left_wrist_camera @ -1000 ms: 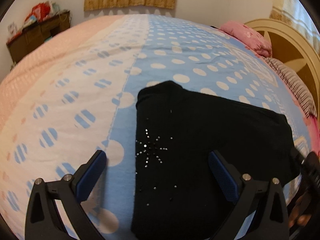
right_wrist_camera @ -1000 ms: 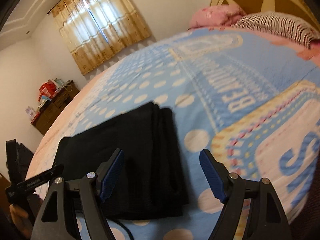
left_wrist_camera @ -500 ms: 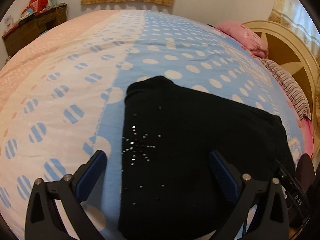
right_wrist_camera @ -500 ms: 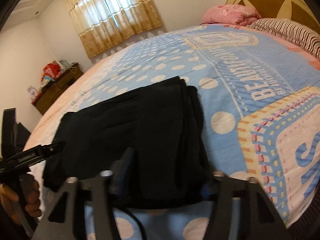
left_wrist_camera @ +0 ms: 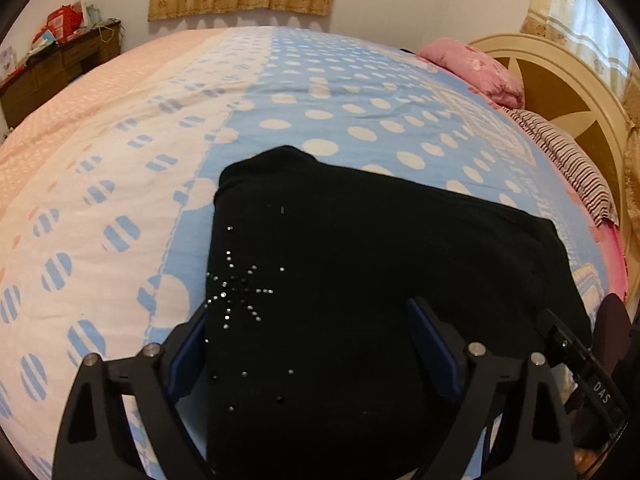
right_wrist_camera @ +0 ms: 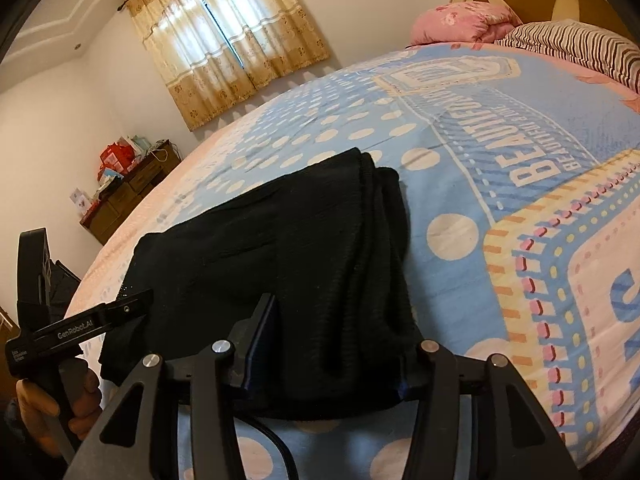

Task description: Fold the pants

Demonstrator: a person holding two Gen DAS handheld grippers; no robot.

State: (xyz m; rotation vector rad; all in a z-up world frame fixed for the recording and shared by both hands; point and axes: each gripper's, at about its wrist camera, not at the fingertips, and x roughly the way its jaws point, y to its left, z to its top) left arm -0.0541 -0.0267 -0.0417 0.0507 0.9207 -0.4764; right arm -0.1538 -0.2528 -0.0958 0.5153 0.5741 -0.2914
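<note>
- The folded pants (left_wrist_camera: 380, 280) are laid on the bed (left_wrist_camera: 320, 92), near its front edge.
- The left gripper (left_wrist_camera: 308, 352) is set over the pants' left end, its jaws closing, one finger on each side of the fabric.
- The right gripper (right_wrist_camera: 336, 356) is placed at the right end, fabric between its fingers.
- Pillows (right_wrist_camera: 568, 40) are seen at the headboard (left_wrist_camera: 576, 92), well apart from the pants.
- A dresser (right_wrist_camera: 128, 196) is stood beyond the bed's far side.

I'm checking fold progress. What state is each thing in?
black pants: folded, lying flat on the bed.
left gripper: jaws closing around the pants' near edge.
right gripper: jaws clamped on the pants' thick layered end.
curtains: drawn.
</note>
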